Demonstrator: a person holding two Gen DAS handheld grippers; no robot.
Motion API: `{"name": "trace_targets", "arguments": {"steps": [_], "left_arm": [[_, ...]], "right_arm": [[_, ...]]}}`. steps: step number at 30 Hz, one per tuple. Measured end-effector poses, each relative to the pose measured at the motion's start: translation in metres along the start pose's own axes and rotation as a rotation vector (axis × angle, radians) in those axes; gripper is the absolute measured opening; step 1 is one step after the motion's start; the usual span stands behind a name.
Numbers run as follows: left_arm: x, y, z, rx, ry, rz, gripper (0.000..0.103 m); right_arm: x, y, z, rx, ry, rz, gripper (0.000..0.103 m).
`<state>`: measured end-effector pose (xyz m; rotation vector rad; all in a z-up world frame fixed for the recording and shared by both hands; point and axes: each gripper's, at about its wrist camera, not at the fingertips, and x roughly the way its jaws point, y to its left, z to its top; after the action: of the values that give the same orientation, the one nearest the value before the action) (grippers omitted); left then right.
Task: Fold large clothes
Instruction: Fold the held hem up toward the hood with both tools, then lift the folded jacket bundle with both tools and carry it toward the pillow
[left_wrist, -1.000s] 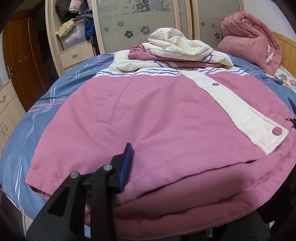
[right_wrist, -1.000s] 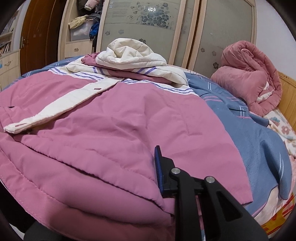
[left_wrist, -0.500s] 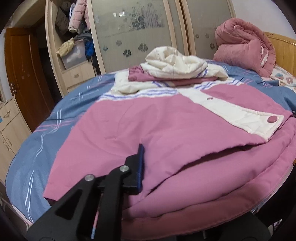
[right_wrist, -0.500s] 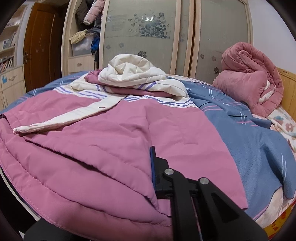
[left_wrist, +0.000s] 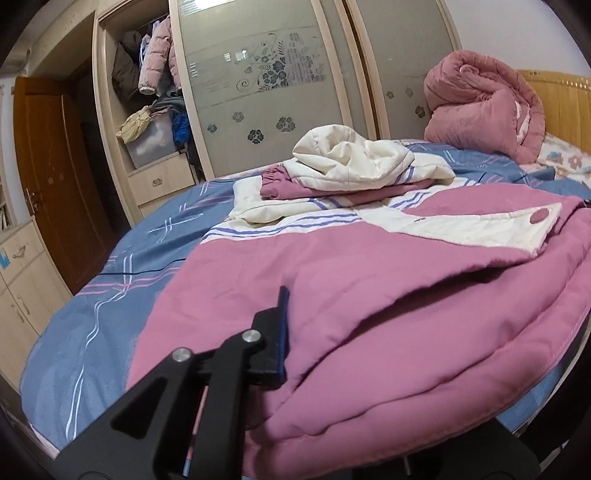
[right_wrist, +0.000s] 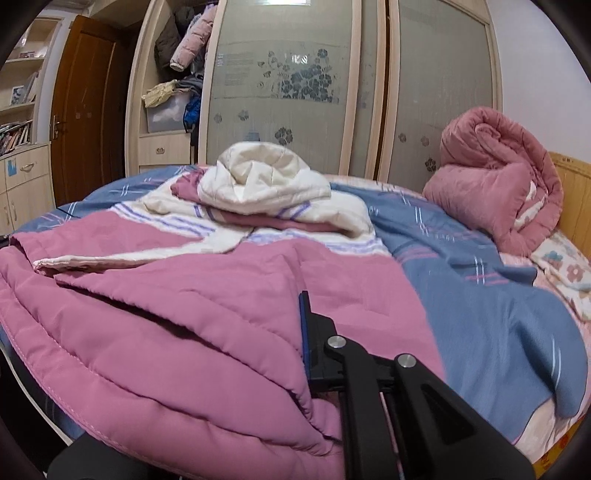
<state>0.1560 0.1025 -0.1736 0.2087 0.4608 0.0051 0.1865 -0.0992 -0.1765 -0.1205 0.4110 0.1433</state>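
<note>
A large pink padded jacket (left_wrist: 369, 277) with a cream front strip and cream hood (left_wrist: 343, 155) lies spread on the bed, sleeves folded in near the hood. My left gripper (left_wrist: 290, 328) is shut on the near hem at the jacket's left side. Only one black finger with its blue pad shows, and fabric covers the other. In the right wrist view the same jacket (right_wrist: 184, 295) bulges in folds, and my right gripper (right_wrist: 300, 332) is shut on the hem at its right side, one finger buried in the cloth. The hem is raised off the bed.
A blue striped bed cover (left_wrist: 92, 314) lies under the jacket. A rolled pink quilt (right_wrist: 498, 184) sits at the far right by the wooden headboard (left_wrist: 565, 103). Behind the bed stand a wardrobe with frosted sliding doors (right_wrist: 295, 74), open shelves of clothes and a brown door (left_wrist: 48, 166).
Both grippers have closed on the jacket's near hem and risen with it. The hem now puckers into thick folds and the views tilt up to show more of the wardrobe.
</note>
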Motion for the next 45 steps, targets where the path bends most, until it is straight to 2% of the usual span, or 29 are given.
{"name": "trace_targets", "arguments": {"steps": [3, 7, 14, 23, 33, 45], "left_arm": [[0.001, 0.006, 0.011, -0.011, -0.004, -0.015, 0.009], [0.0, 0.009, 0.032, 0.031, -0.033, -0.003, 0.009], [0.007, 0.017, 0.092, 0.097, -0.115, -0.006, 0.009], [0.031, 0.023, 0.145, 0.173, -0.174, 0.011, 0.01], [0.064, 0.037, 0.191, 0.173, -0.172, 0.012, 0.01], [0.1, 0.049, 0.225, 0.148, -0.149, -0.013, 0.01]], "right_arm": [[0.0, 0.0, 0.01, 0.001, -0.015, 0.005, 0.008], [0.001, -0.003, 0.028, 0.003, -0.05, -0.001, 0.007], [0.005, -0.01, 0.065, -0.026, -0.114, -0.017, 0.007], [0.023, -0.02, 0.11, -0.085, -0.176, -0.039, 0.007], [0.052, -0.027, 0.161, -0.112, -0.188, -0.023, 0.007], [0.078, -0.028, 0.192, -0.14, -0.201, -0.03, 0.007]]}}
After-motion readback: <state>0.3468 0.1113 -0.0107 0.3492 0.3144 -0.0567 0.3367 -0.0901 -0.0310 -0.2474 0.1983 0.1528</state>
